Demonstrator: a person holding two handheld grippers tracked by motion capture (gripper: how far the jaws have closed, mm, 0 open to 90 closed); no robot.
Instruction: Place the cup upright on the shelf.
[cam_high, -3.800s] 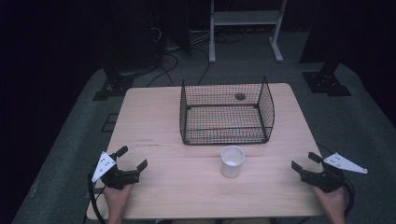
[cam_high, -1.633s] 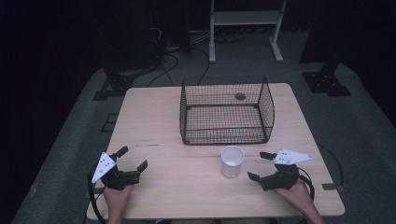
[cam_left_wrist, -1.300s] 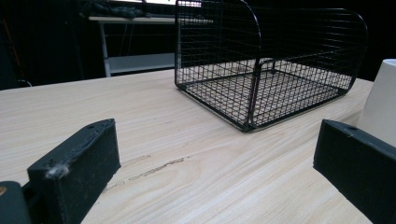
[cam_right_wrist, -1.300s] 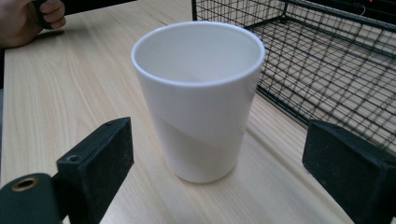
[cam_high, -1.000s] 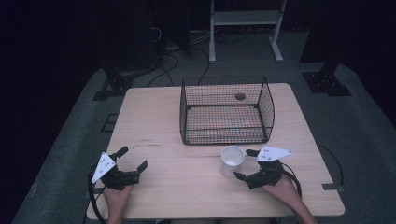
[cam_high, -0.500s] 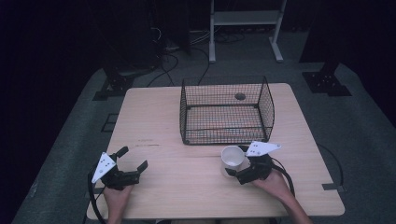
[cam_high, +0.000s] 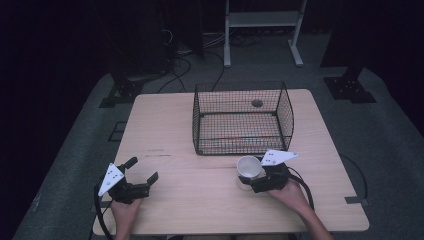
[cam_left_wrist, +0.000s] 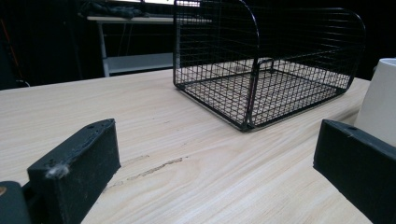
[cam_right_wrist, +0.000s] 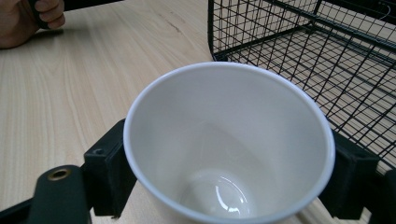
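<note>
Right gripper (cam_high: 256, 181) now straddles the white cup (cam_high: 249, 168), jaws either side of the cup wall; in the right gripper view the black jaws sit against the cup (cam_right_wrist: 229, 144) on both flanks, looks clamped or very nearly so, cup empty inside. Cup stands upright on the wooden table (cam_high: 200, 205), just in front of the wire basket (cam_high: 242, 120), near the basket's front right corner. Change: a few seconds ago this gripper was far out at the table's right edge, well apart from the cup; it has travelled in across the table and arrived at the cup, which hasn't shifted from its spot in front of the basket. Meaning: approach is done, grasp is being made or just made, lift not started; likely next is raise the cup and carry it over the basket rim, so it needs to clear the front wall. Left gripper (cam_high: 141, 176) idle, jaws spread wide with nothing between them, parked well left of the basket, same spot as earlier. Left gripper view: bare tabletop (cam_left_wrist: 187, 154) between its jaws, basket (cam_left_wrist: 266, 70) ahead, cup (cam_left_wrist: 380, 100) at the right edge
</note>
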